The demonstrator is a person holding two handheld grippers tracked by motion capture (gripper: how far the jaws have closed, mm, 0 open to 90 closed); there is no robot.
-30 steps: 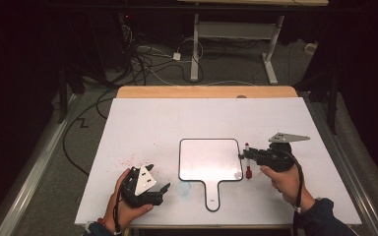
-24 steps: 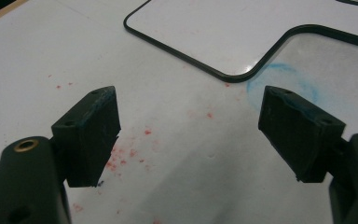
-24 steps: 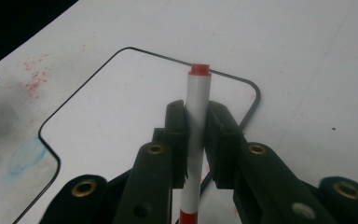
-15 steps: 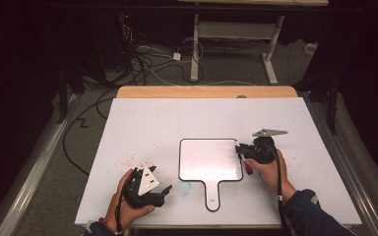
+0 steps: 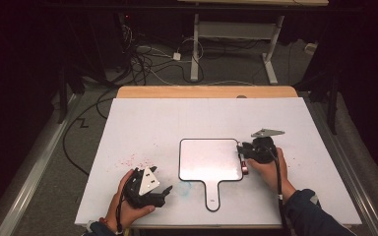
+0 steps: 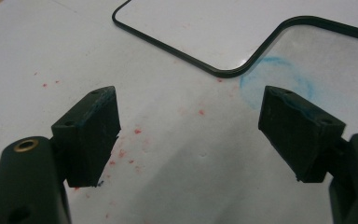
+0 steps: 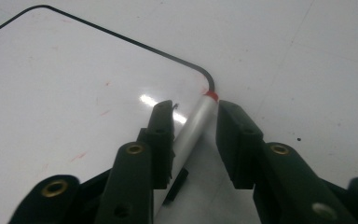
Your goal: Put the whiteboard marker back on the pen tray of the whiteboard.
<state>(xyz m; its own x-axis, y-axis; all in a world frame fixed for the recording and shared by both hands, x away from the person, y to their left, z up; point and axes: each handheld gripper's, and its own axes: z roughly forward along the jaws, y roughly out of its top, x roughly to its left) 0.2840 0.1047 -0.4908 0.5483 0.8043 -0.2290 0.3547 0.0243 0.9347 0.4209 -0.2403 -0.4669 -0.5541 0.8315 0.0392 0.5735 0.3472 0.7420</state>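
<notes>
A small whiteboard [image 5: 209, 160] with a black rim and a short handle [image 5: 211, 196] lies flat on the white table [image 5: 152, 128]. At the board's right edge my right gripper [image 5: 242, 156] is shut on a silver marker [image 5: 244, 167] with a red end. In the right gripper view the marker [image 7: 198, 121] runs between the jaws of that gripper [image 7: 196, 106], its red end at a rounded corner of the whiteboard [image 7: 74, 84]. My left gripper [image 5: 162, 192] rests near the table's front left, open and holding nothing. In the left gripper view its jaws [image 6: 189, 116] stand wide apart, facing the whiteboard [image 6: 223, 32].
Red specks [image 5: 135, 160] and a blue smudge [image 5: 184, 186] mark the table left of the board. A wooden strip [image 5: 206, 92] edges the far side. Beyond it lie cables [image 5: 147, 59] and a desk frame [image 5: 195, 49] on the floor.
My right gripper has carried the marker leftward, from right of the whiteboard to its right edge. The left gripper has stayed where it was.
</notes>
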